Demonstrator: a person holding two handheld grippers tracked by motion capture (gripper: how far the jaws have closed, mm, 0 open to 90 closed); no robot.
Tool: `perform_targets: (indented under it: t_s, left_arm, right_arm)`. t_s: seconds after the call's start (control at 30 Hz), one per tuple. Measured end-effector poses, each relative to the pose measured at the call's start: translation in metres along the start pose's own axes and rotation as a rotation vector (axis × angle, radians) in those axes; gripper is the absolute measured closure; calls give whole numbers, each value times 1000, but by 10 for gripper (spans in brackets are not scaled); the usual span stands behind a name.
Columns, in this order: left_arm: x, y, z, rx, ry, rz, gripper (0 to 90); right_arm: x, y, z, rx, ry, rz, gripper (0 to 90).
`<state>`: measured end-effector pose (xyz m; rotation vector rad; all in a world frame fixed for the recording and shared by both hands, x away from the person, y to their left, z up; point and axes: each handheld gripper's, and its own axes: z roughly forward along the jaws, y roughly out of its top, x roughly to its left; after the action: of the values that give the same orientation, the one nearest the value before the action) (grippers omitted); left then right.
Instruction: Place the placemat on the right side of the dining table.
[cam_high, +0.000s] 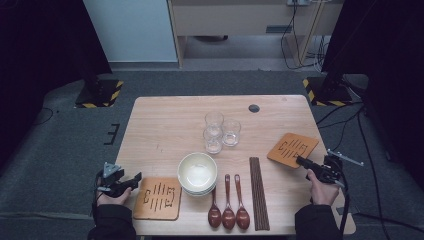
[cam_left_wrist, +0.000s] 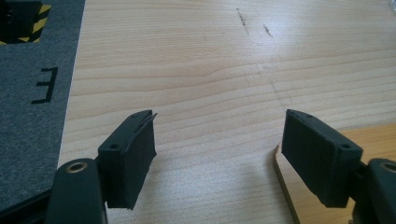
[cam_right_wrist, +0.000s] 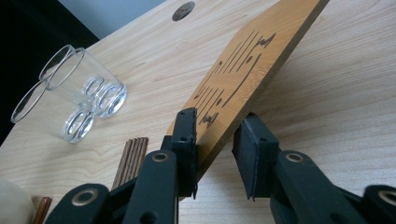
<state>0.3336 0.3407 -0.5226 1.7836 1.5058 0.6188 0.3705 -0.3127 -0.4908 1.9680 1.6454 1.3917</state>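
Two orange wooden mats with cut-out lines lie on the table. The right mat (cam_high: 292, 149) (cam_right_wrist: 252, 60) sits near the right edge, its near corner between the jaws of my right gripper (cam_high: 301, 160) (cam_right_wrist: 215, 156). One pad rests against the mat's top face, while a gap shows at the other pad, so this gripper is open. The left mat (cam_high: 157, 198) (cam_left_wrist: 378, 140) lies at the front left. My left gripper (cam_high: 134, 179) (cam_left_wrist: 219, 154) hovers open over bare wood at that mat's left edge, holding nothing.
Stacked white bowls (cam_high: 197, 172) sit at front centre, with three clear glasses (cam_high: 220, 131) (cam_right_wrist: 79, 88) behind them. Three brown spoons (cam_high: 228, 205) and a bundle of dark chopsticks (cam_high: 258, 192) (cam_right_wrist: 130, 158) lie to the bowls' right. A cable hole (cam_high: 254, 108) marks the far edge.
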Motion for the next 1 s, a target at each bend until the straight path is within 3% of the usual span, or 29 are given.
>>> perform_targets:
  t_s: [0.57, 1.0]
  left_arm:
    - [0, 0, 0, 4, 0, 4, 249]
    - [0, -1, 1, 20, 4, 7, 249]
  right_arm:
    - [-2, 0, 4, 12, -25, -18, 650]
    - [-7, -2, 8, 25, -70, -48, 608]
